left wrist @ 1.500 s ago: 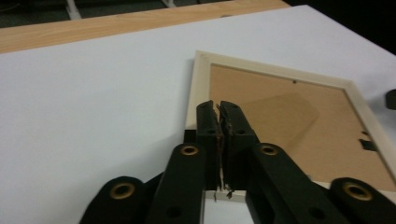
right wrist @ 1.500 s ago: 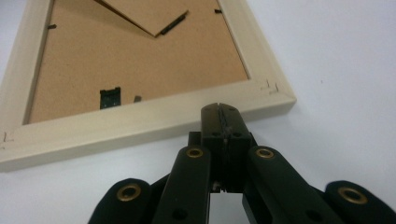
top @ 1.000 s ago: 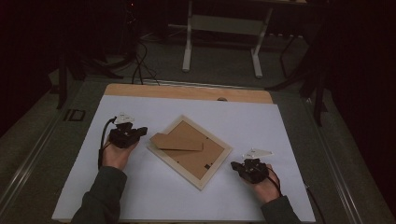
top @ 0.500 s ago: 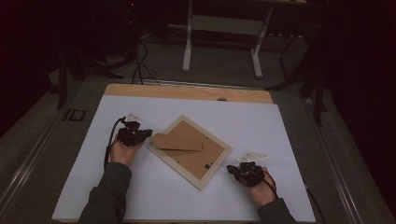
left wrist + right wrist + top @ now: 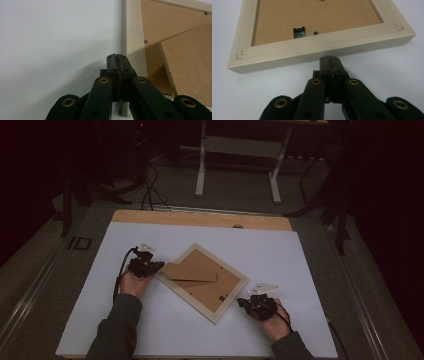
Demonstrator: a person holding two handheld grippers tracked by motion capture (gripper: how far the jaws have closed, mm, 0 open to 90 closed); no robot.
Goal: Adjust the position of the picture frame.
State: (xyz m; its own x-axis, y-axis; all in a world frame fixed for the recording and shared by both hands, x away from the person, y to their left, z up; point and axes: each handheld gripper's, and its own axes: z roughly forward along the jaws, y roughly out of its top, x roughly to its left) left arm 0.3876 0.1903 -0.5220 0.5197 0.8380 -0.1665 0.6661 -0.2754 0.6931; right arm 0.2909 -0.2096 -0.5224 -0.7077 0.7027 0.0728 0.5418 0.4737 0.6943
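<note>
The picture frame (image 5: pixel 202 282) lay face down, turned like a diamond, one corner pointing at the person. Both the left gripper (image 5: pixel 145 267) and right gripper (image 5: pixel 255 305) were squeezed tight, holding nothing.

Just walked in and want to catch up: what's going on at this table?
A person works at a picture frame lying face down on the white table, its cardboard stand up. The left gripper and right gripper, both shut and empty, sit close against opposite sides of the frame.
</note>
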